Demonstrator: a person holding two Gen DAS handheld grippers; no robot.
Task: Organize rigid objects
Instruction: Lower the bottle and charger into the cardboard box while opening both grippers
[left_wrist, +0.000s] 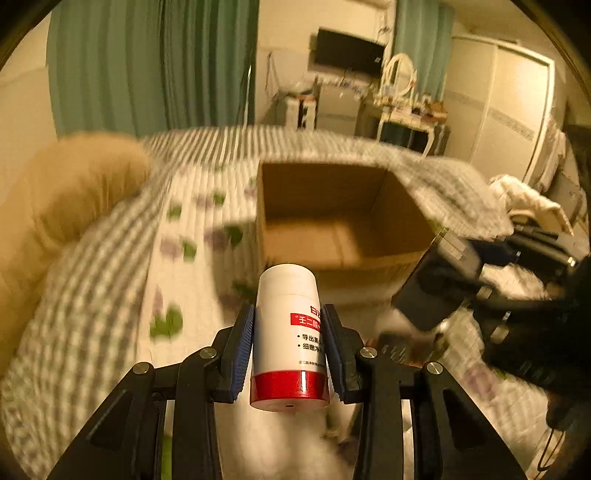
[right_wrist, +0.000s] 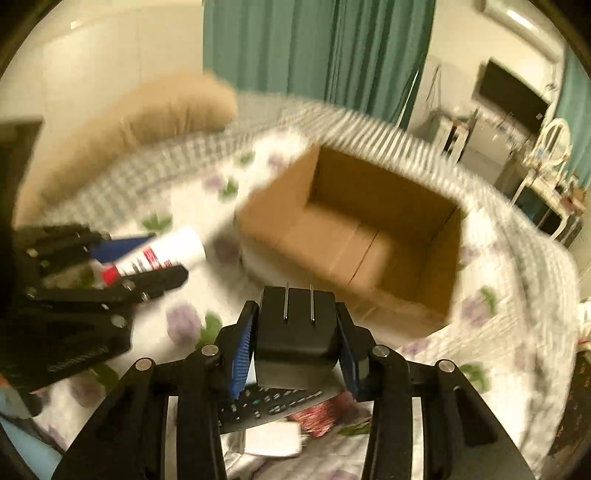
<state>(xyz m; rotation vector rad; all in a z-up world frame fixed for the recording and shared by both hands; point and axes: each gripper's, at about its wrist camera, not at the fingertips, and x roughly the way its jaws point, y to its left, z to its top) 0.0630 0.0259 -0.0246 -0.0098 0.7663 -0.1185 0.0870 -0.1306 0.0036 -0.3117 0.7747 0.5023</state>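
Left wrist view, from left to right: a tan pillow (left_wrist: 74, 192) fills the upper left of the frame, lying on a bed under a grey checked blanket (left_wrist: 85, 295) and a white sheet printed with green and purple flowers (left_wrist: 184, 258). At the lower centre the left gripper (left_wrist: 288, 350) is clamped on a white bottle with a red base and red label (left_wrist: 288, 332), its blue pads pressed against both sides of the bottle. Just beyond the bottle, at the centre, an open cardboard box (left_wrist: 332, 206) sits on the bed. At the right the right gripper (left_wrist: 436, 295) appears blurred, carrying a black block. Right wrist view, from left to right: the left gripper (right_wrist: 147, 258) enters at the middle left, with the same bottle (right_wrist: 166, 254) between its fingers and pointing toward the box. At the lower centre the right gripper (right_wrist: 295, 343) is closed on a black plug adapter (right_wrist: 295, 325), whose two metal prongs face forward. Beneath it, at the bottom of the frame, lie a black remote control (right_wrist: 273, 402), a white flat item (right_wrist: 273, 439) and a red packet (right_wrist: 325, 413). The cardboard box (right_wrist: 291, 206) stands in the centre right, well apart from both held objects.
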